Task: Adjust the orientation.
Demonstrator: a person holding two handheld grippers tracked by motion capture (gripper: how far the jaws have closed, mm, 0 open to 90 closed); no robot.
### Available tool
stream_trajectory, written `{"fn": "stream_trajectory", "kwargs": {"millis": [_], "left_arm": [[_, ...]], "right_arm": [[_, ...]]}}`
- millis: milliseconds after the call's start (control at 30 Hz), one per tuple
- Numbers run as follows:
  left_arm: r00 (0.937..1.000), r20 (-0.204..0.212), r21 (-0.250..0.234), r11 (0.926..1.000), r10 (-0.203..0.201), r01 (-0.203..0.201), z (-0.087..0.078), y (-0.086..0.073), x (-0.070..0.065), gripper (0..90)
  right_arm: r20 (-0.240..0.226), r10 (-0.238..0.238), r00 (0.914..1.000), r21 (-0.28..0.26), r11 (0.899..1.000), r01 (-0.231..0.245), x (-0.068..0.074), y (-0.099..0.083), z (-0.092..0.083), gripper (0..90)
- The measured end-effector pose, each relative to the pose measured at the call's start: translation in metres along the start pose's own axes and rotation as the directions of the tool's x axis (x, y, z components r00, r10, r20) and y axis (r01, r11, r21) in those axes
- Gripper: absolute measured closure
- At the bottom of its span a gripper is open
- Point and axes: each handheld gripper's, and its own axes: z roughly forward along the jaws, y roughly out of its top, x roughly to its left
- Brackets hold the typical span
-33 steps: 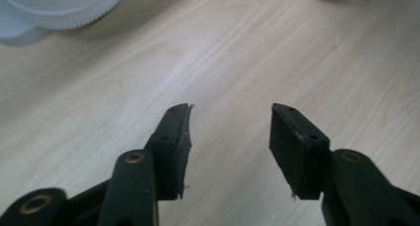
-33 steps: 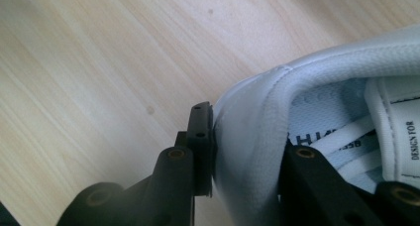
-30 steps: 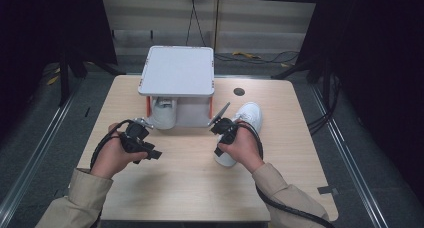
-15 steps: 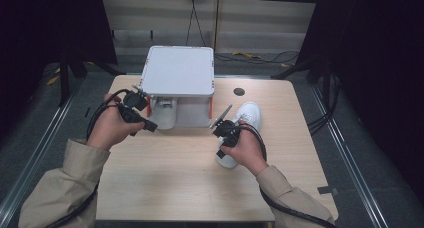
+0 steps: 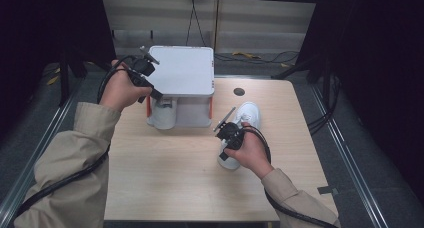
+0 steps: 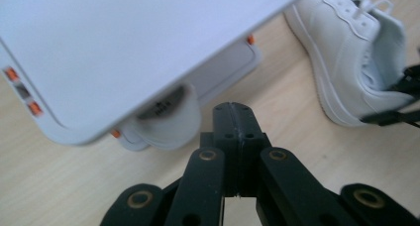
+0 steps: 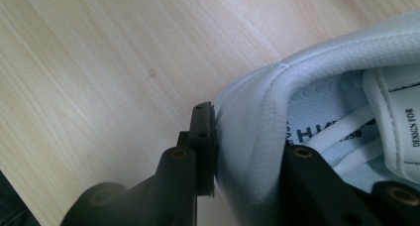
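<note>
My right hand-held gripper point(image 7: 233, 151) pinches the heel collar of the white leather sneaker point(image 5: 243, 123) resting on the pale wooden surface point(image 5: 165, 178); that thin grip may slip; my left hand-held gripper point(image 6: 232, 124), pressed together and empty, could bump the white box-shaped rack point(image 5: 182, 70).

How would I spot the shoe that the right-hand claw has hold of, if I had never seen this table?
Start at the white box-like stand at the far middle of the wooden table. Just right of it and nearer the person lies a white sneaker, toe pointing away. Unlike the second white shoe tucked under the stand, it lies out in the open, and the right claw pinches its heel collar.
</note>
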Motion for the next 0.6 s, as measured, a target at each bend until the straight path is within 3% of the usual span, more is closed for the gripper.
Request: {"fn": "stream_trajectory", "kwargs": {"millis": [167,333,500,533,600], "left_arm": [[0.9995,-0.013,-0.038,0.9989,-0.027,0.027,0.009,0.014,0.009,90.0],[0.9976,-0.023,-0.081,0.9947,-0.066,0.063,0.023,0.017,0.020,90.0],[0.9943,-0.021,-0.055,0.9931,-0.104,0.103,0.037,0.011,0.030,90.0],[0.9937,-0.006,-0.073,0.9911,-0.112,0.111,0.038,0.010,0.031,90.0],[0.9937,-0.015,-0.074,0.9912,-0.112,0.110,0.038,0.010,0.032,90.0]], "right_arm": [[-0.003,-0.007,1.0000,0.002,1.000,0.007,0.000,0.000,0.000,75.1],[-0.006,-0.012,0.9999,0.003,1.000,0.012,-0.001,0.000,0.000,75.3],[0.022,-0.030,0.9993,0.010,1.000,0.030,0.002,-0.001,-0.002,75.0],[0.021,-0.030,0.9993,0.010,1.000,0.030,0.002,-0.002,-0.004,75.0],[0.026,-0.039,0.9989,0.001,0.999,0.039,0.002,-0.003,-0.006,74.7]]}}
